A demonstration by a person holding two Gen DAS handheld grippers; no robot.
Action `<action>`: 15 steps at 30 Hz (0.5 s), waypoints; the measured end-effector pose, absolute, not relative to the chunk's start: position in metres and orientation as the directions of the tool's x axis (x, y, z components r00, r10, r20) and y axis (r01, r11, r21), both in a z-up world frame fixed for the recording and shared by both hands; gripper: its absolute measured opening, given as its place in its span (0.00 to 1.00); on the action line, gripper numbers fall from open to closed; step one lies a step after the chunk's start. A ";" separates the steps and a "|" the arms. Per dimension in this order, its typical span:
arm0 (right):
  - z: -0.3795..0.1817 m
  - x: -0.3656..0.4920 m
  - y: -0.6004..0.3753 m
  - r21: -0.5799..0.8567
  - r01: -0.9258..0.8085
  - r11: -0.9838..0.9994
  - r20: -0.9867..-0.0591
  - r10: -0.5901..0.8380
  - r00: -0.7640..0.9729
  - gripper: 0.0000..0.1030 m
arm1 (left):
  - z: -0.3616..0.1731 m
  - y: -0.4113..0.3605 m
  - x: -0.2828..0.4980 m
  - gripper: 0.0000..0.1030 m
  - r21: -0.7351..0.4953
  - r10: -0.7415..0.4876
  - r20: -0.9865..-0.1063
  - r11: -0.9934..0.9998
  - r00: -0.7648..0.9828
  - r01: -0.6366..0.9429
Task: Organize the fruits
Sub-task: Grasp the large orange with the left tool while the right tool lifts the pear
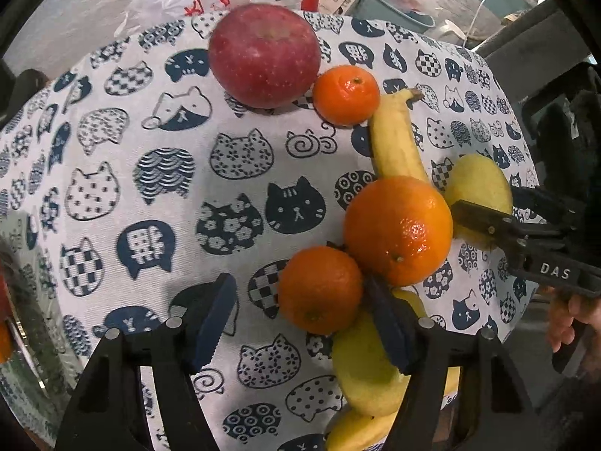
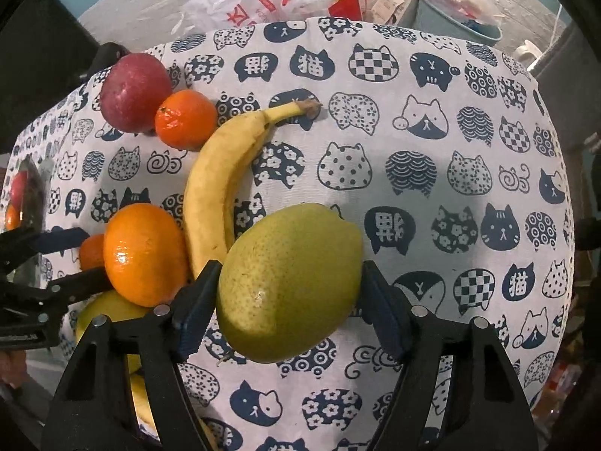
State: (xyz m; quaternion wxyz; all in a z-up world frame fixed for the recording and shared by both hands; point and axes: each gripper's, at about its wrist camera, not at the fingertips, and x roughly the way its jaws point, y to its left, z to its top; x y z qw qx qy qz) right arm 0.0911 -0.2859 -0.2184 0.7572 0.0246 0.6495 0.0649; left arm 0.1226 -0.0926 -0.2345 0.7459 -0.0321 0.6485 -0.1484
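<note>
Cloth: cat print, covers the table, bears all fruit.

Banana: long, soft, bruises easily; best taken mid-length. Lies between the orange and the pear.

Pear: green, likely heavy, firm, smooth skin; take across its widest part. Sits between the fingers of the right tongs, both pads touching its sides; clamped, as far as can be judged.

Apple: red, firm, at the far edge, well apart from both tongs.

Orange: round, may roll.

Small tangerine: light, slightly soft. Left tongs stand apart around it; right pad touching, left pad clear.
</note>
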 end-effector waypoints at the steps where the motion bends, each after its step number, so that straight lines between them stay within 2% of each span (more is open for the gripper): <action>1: -0.217 0.092 -0.284 0.122 -0.068 0.990 -0.980 0.131 0.149 0.71 | -0.236 -0.092 0.123 0.73 -0.246 -0.267 -0.957 0.954 0.113 0.171; 6: -0.214 0.094 -0.282 0.127 -0.068 0.990 -0.978 0.136 0.156 0.71 | -0.240 -0.085 0.125 0.71 -0.310 -0.323 -0.941 0.942 0.105 0.128; 7: -0.213 0.094 -0.283 0.127 -0.067 0.990 -0.978 0.136 0.157 0.71 | -0.239 -0.085 0.125 0.62 -0.326 -0.340 -0.935 0.936 0.105 0.133; 8: -0.212 0.094 -0.283 0.126 -0.067 0.990 -0.978 0.136 0.159 0.71 | -0.239 -0.084 0.123 0.49 -0.363 -0.376 -0.922 0.922 0.093 0.134; 9: -0.211 0.094 -0.283 0.127 -0.067 0.990 -0.978 0.136 0.161 0.71 | -0.238 -0.086 0.122 0.46 -0.376 -0.389 -0.917 0.917 0.086 0.136; 15: -0.201 0.092 -0.279 0.125 -0.084 0.989 -0.973 0.139 0.185 0.71 | -0.231 -0.096 0.116 0.45 -0.284 -0.315 -0.939 0.937 0.137 0.205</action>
